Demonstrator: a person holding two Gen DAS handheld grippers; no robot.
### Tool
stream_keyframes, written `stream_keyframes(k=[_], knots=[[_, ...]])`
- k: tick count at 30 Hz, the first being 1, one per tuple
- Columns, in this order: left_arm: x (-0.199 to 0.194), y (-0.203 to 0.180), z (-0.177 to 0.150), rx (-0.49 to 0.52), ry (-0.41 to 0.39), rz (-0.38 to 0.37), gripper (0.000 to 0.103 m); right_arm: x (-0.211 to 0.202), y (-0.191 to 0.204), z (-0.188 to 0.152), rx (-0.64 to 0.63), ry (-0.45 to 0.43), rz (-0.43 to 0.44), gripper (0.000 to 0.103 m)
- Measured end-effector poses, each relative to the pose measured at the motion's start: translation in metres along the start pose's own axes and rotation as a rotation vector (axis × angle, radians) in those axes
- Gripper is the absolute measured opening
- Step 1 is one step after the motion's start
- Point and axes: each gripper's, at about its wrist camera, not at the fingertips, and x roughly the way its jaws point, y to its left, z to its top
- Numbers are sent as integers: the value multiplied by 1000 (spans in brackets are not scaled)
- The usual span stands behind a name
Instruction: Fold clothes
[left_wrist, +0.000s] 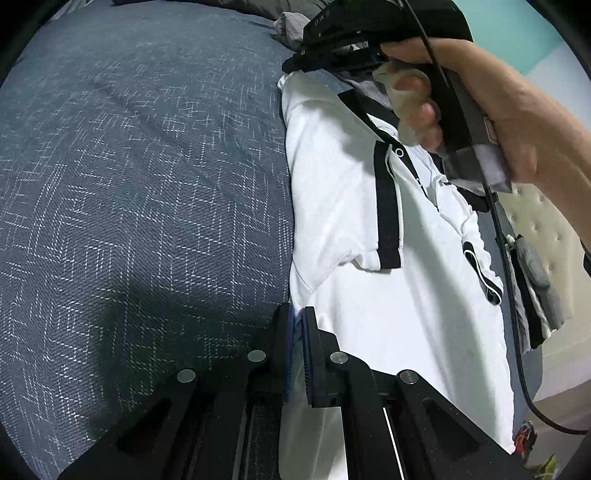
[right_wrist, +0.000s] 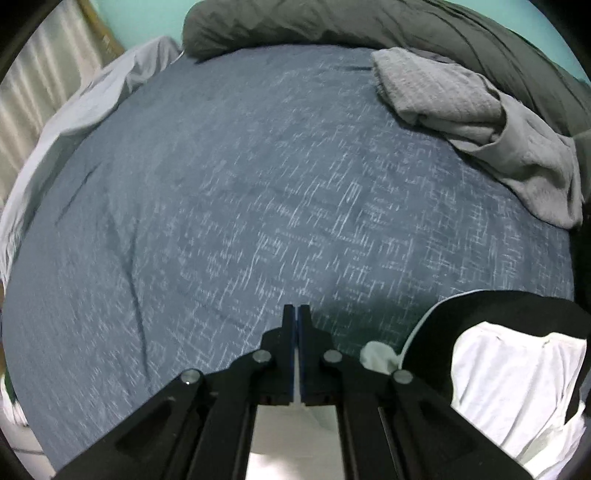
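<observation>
A white polo shirt (left_wrist: 351, 184) with black collar and placket trim is stretched over the blue patterned bedcover (left_wrist: 147, 184). At the bottom of the left wrist view, my left gripper (left_wrist: 297, 314) is shut on the shirt's lower edge, with white cloth between its blue pads. At the top, a person's hand (left_wrist: 498, 110) holds my right gripper (left_wrist: 291, 66), whose tip pinches the shirt's far corner. In the right wrist view, my right gripper (right_wrist: 297, 312) is shut with white cloth showing between its fingers. The shirt's black collar and white body (right_wrist: 517, 387) lie at the lower right.
A crumpled grey garment (right_wrist: 461, 110) lies at the far right of the bedcover (right_wrist: 258, 184), below a dark duvet (right_wrist: 369, 22). A pale sheet (right_wrist: 74, 110) hangs at the left edge. A black cable (left_wrist: 517, 332) runs down the right, past grey and black items (left_wrist: 535, 280).
</observation>
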Motion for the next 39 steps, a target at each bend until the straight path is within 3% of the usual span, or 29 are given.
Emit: stream_keyframes(k=[4,8,9,11,13,14,16,19,23,26,30,31,32,34,39], knots=[[-9,11,-2,-7,1,-8,4,8,1,8,-7,-19,22,1],[-25,26,-3,-45,-14,-34,5,16,8,6,-53,76,75,1],[-33,30,-2,-58,-29,-39,5,10,6,6,-60,54,59,2],[-51,34,0,-64,-88,-46,7,-4,-3,7,-28,18,73,14],[-66,37,3,-68,-138,-51,21,-18,-13,7,9,-9,86,32],[-67,38,4,-65,-145,-50,29,-25,-15,3,12,-9,86,33],[-68,41,6,-62,-151,-50,31,-39,-19,-4,18,-9,84,33],[-60,35,7,-40,-136,-45,30,-36,-24,-10,-18,9,97,33],[-12,-1,33,-13,-127,-45,29,-23,-22,-16,-84,39,108,33],[12,-19,41,-18,-117,-43,10,-24,-19,-26,-109,48,110,33],[71,-77,57,-9,-111,-52,7,-7,-3,-27,-173,88,99,33],[73,-80,58,-5,-110,-53,7,-2,1,-28,-193,108,92,32],[73,-81,57,-2,-107,-54,7,4,6,-29,-213,127,84,18],[76,-84,57,4,-105,-54,6,9,9,-29,-220,128,57,4],[75,-84,53,14,-95,-32,6,5,4,-14,-142,52,0,1]])
